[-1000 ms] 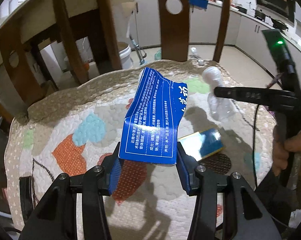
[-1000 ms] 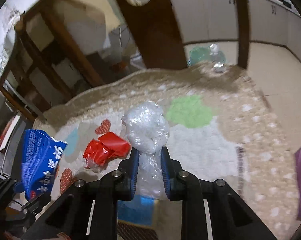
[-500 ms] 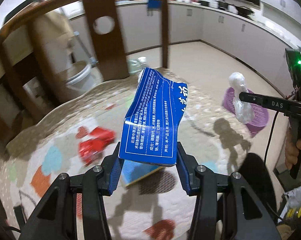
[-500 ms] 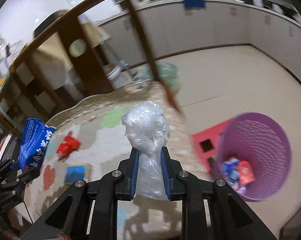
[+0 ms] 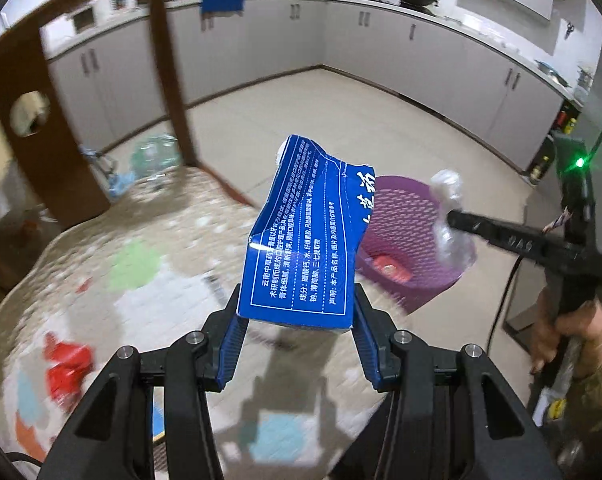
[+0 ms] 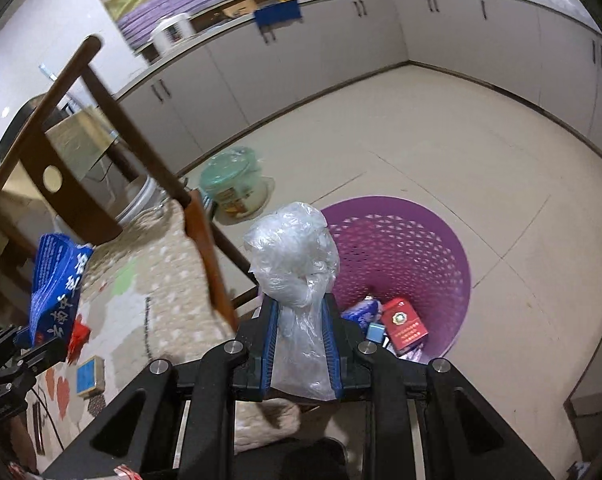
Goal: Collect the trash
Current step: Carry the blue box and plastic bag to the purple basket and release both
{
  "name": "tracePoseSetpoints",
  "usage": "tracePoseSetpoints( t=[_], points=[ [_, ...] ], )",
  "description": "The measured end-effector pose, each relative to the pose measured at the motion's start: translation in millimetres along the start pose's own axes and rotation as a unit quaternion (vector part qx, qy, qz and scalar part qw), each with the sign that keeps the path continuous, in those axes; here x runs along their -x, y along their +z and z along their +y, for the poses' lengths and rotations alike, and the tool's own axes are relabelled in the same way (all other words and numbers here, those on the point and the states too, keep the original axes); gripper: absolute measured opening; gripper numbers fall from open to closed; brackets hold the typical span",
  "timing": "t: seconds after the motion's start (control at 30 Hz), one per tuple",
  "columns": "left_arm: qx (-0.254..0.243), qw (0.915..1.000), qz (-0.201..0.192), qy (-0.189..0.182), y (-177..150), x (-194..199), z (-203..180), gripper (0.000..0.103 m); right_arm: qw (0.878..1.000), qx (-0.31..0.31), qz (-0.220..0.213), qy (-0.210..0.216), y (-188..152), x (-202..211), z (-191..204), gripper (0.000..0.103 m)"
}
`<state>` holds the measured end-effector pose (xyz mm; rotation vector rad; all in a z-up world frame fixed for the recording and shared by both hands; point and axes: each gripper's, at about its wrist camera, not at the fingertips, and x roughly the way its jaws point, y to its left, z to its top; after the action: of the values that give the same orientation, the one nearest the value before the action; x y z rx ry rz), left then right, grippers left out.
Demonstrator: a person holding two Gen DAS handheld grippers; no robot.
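Observation:
My left gripper (image 5: 297, 332) is shut on a torn blue carton (image 5: 309, 236) with white print, held in the air above the patterned rug. My right gripper (image 6: 299, 334) is shut on a crumpled clear plastic bag (image 6: 293, 264), held over the near rim of a purple perforated trash basket (image 6: 413, 240). The basket holds a red packet (image 6: 405, 326) and blue wrappers. In the left wrist view the basket (image 5: 405, 208) sits behind the carton, with the right gripper (image 5: 457, 220) and its bag (image 5: 449, 216) above it.
A red wrapper (image 5: 67, 368) and a blue box (image 6: 88, 374) lie on the rug (image 5: 141, 272). A wooden chair (image 6: 101, 184) stands at the rug's edge. A clear bag with a green tub (image 6: 233, 184) sits on the tiled floor. Kitchen cabinets (image 6: 381, 28) line the walls.
Both grippers have swung right from over the rug toward the purple basket, keeping their loads. The right gripper now holds the plastic bag over the basket's rim.

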<state>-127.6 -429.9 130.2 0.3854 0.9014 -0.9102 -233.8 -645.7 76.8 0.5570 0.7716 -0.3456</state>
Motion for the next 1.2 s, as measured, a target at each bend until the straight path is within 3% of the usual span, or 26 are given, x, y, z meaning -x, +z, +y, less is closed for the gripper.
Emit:
tracePoseSetpoints(
  t=[0.5,0.63,0.7,0.83,1.2],
  points=[
    [0.005,0.9957,0.044,-0.082,64.5,-95.5,-62.5,0.048,0.999,-0.039,-0.002,-0.027,16.1,-21.2,-56.4,0.024],
    [0.008,0.9943,0.043,-0.097,66.9,-99.5,-67.4,0.067,0.999,-0.04,0.0,-0.03,16.5,-26.2,-63.7,0.034],
    [0.004,0.9947,0.038,-0.095,63.9,-95.8,-67.6,0.07,0.998,-0.046,0.0,-0.032,15.1,-26.7,-67.0,0.046],
    [-0.002,0.9964,0.04,-0.074,53.4,-87.5,-63.7,0.07,0.998,-0.053,0.0,-0.033,9.2,-22.4,-69.5,0.051],
    [0.047,0.9985,0.028,-0.009,0.3,-35.3,-25.1,0.071,0.998,-0.054,0.001,-0.032,-12.5,1.5,-55.4,0.061]
  ],
)
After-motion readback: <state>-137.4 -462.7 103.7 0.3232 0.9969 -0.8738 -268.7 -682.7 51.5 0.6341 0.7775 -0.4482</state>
